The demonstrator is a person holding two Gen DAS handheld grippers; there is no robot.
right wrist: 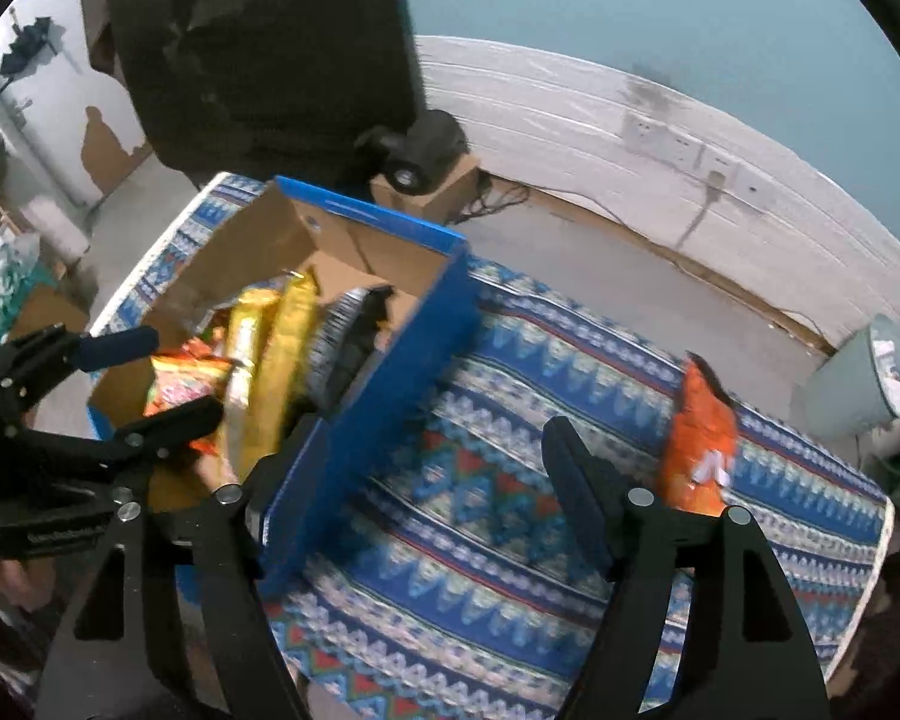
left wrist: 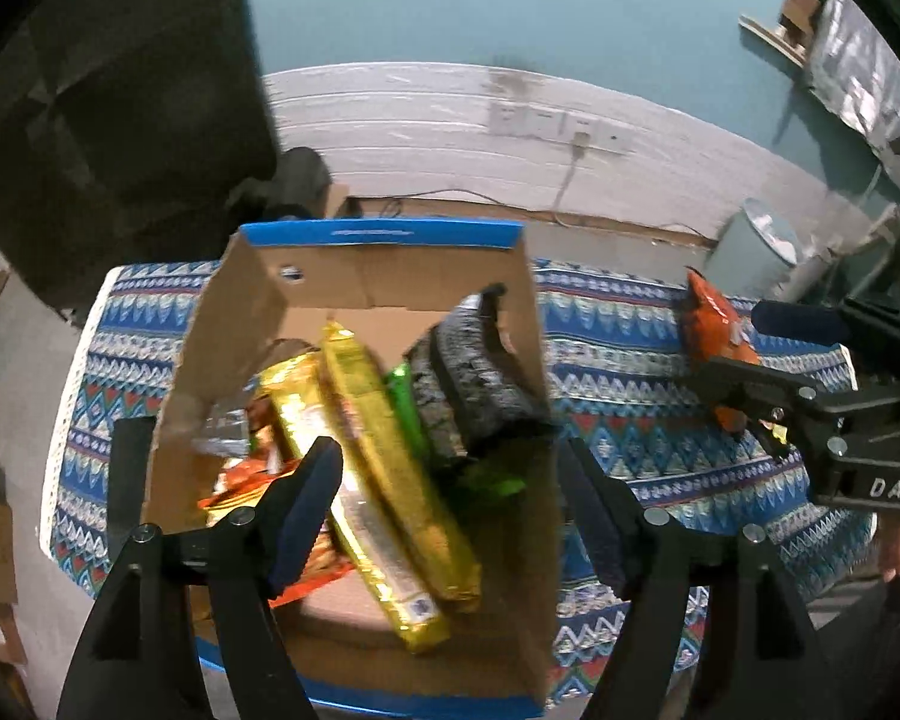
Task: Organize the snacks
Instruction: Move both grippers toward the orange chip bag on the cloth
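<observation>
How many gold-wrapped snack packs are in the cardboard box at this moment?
2. Both lie side by side, lengthwise, in the middle of the cardboard box: the left gold pack and the right gold pack, partly overlapping it. Others may be hidden underneath.

Orange packet (left wrist: 716,341): lower end hidden behind my right gripper (left wrist: 744,360) | silver wrapper (left wrist: 225,429): blurred, print unreadable | orange bags (left wrist: 243,489) in box (left wrist: 384,288): mostly covered by gold packs (left wrist: 384,468) and my left finger (left wrist: 303,507) | green packet (left wrist: 408,408): only a strip shows | black packet (right wrist: 345,339): motion-blurred, label illegible
</observation>
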